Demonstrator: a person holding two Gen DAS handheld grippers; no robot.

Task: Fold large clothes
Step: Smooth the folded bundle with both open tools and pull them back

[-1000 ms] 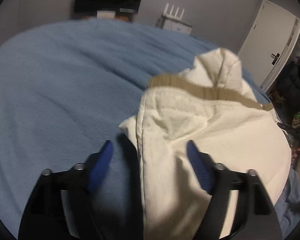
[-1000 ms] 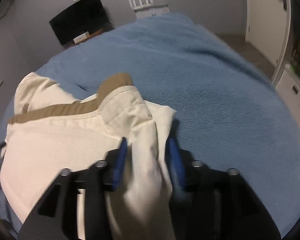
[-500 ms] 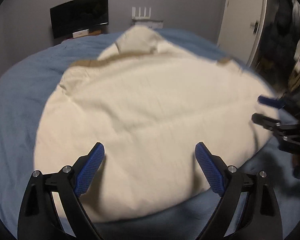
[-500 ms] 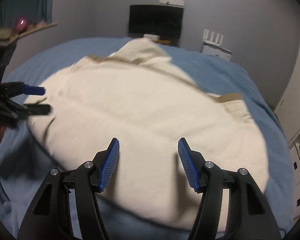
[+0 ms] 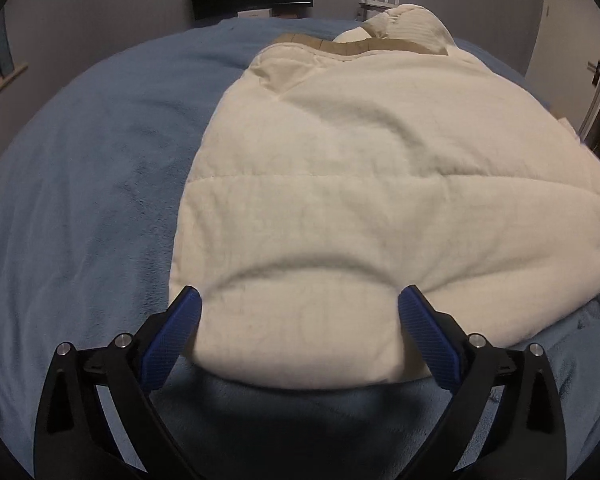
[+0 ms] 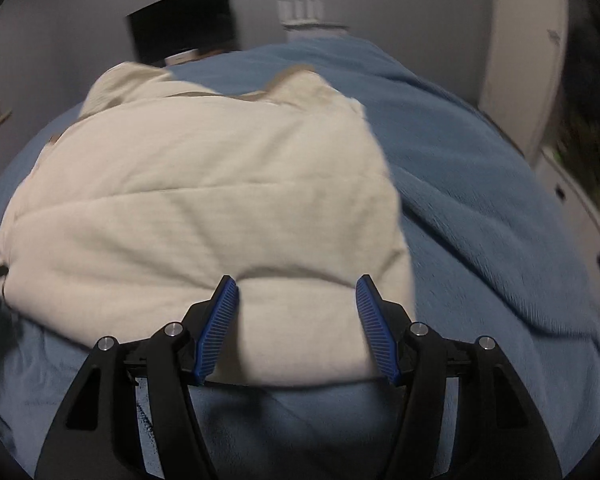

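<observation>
Your left tongs (image 5: 299,334) stand wide, their jaws having just been opening, and the near hem of the cream quilted coat (image 5: 380,184) lies between the blue pads (image 5: 168,340) without being pinched. The coat lies spread flat on the blue bed (image 5: 84,184), tan collar band (image 5: 364,45) and hood at the far end, hem nearest you.

The step in hand looks like taking the hem to fold it up toward the collar. Set the left pads close to the left corner, so that the side edge does not sag once lifted.

Your right tongs (image 6: 298,330) stand about half open over the same hem near its right corner, nothing clamped there either. The padding is thick, so push both sets of pads well down and take in every layer before you close. Lift both corners together and level, and carry them straight to the collar band, keeping the fold line square across the coat.
</observation>
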